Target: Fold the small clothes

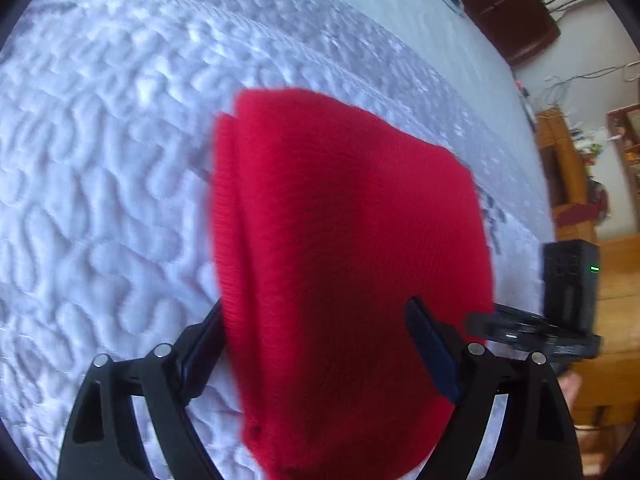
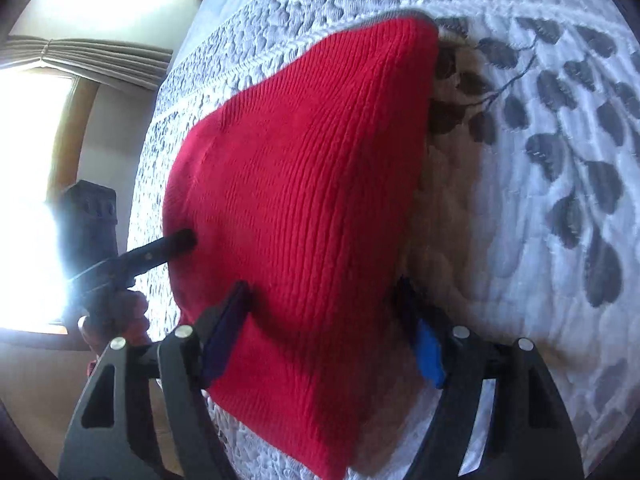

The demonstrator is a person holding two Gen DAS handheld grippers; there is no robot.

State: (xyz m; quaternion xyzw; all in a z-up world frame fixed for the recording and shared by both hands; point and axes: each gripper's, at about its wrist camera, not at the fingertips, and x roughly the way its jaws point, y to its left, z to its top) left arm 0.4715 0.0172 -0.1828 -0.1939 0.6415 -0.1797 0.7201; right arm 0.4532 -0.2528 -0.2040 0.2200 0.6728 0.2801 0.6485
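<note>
Left wrist: red knit garment [image 1: 340,240] between open jaws.

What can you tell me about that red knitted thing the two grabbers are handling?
The red knit garment is bright red, ribbed wool-like fabric, folded so layered edges show along one side, with a grey trim at its far edge. It lies over a white quilted bedspread. The left gripper and right gripper each straddle it with fingers spread wide; whether it is lifted is unclear.
</note>
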